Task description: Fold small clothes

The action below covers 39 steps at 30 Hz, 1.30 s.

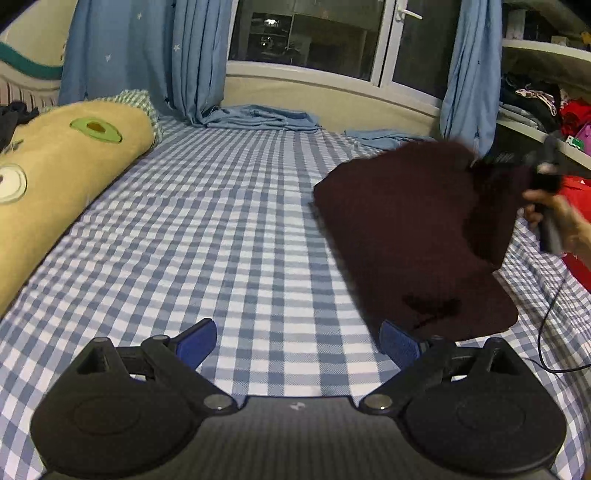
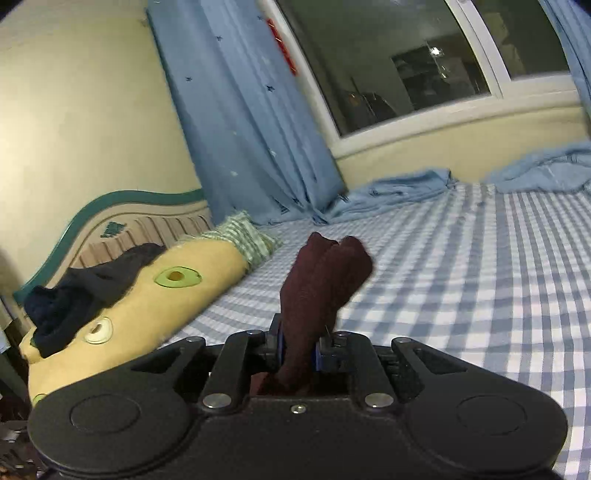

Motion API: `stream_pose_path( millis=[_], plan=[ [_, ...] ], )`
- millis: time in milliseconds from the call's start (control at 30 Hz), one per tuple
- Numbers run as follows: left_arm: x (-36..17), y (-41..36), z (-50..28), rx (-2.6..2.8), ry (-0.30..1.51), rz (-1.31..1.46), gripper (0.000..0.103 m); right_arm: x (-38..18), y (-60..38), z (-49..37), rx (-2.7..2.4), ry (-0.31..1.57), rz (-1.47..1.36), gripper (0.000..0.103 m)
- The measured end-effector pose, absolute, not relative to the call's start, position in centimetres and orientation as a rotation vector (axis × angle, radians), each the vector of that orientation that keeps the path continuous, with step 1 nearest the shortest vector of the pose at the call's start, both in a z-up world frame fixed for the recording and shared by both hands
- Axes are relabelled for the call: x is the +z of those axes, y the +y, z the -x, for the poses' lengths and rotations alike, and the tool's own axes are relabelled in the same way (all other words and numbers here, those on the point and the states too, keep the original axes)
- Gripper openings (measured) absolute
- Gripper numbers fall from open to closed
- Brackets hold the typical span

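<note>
While my right gripper [image 2: 297, 347] is clamped on a bunched edge of the dark maroon garment [image 1: 413, 229], cloth poking out beyond its fingertips, my left gripper [image 1: 299, 341] hangs with fingers spread and nothing between them, the garment's near hem just beyond its right finger [image 1: 400, 341]. To fold well, I'd carry the lifted edge over flat and pin the near hem with the left so the rest doesn't drag. Ahead of the fingers lies the blue checked bedsheet [image 1: 221, 229], soft and prone to rucking; a yellow bolster [image 2: 147, 302], blue curtains [image 2: 236, 110] and a dark window [image 1: 306, 33] lie beyond.
</note>
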<state>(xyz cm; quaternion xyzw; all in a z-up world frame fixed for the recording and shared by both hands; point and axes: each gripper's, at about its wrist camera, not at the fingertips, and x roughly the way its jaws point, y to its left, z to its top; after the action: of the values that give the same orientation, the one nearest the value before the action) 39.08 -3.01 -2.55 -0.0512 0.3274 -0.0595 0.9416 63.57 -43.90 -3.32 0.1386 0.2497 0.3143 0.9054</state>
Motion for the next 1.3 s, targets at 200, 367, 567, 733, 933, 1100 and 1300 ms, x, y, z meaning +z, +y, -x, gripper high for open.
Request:
stream_pose_path(
  millis=[200, 367, 567, 733, 933, 1100, 1300],
  plan=[
    [-2.1, -4.4, -39.1, -0.132, 0.665, 0.051, 0.098, -12.4, -49.9, -65.8, 0.277, 0.795, -0.346, 0.047],
    [-3.1, -5.9, -40.1, -0.161, 0.672, 0.059, 0.098, -10.0, -53.3, -58.5, 0.255, 0.721, -0.398, 0.049],
    [-4.7, -9.0, -41.2, -0.22, 0.688, 0.073, 0.098, -8.9, -52.1, -52.1, 0.339, 0.843, -0.499, 0.061],
    [-5.3, -11.3, -40.4, -0.199, 0.682, -0.06, 0.098, -9.8, -49.5, -51.1, 0.289, 0.878, -0.483, 0.068],
    [-4.9, -10.9, -39.6, -0.177, 0.676, -0.072, 0.098, -9.9, -49.4, -51.4, 0.269, 0.908, -0.595, 0.066],
    [-5.4, -11.5, -40.3, -0.171, 0.685, -0.064, 0.098, -9.1, -49.9, -49.5, 0.304, 0.889, -0.644, 0.069],
    [-6.0, -13.9, -42.5, -0.153, 0.671, -0.129, 0.098, -8.1, -46.8, -50.2, 0.326, 0.86, -0.527, 0.041]
  ],
)
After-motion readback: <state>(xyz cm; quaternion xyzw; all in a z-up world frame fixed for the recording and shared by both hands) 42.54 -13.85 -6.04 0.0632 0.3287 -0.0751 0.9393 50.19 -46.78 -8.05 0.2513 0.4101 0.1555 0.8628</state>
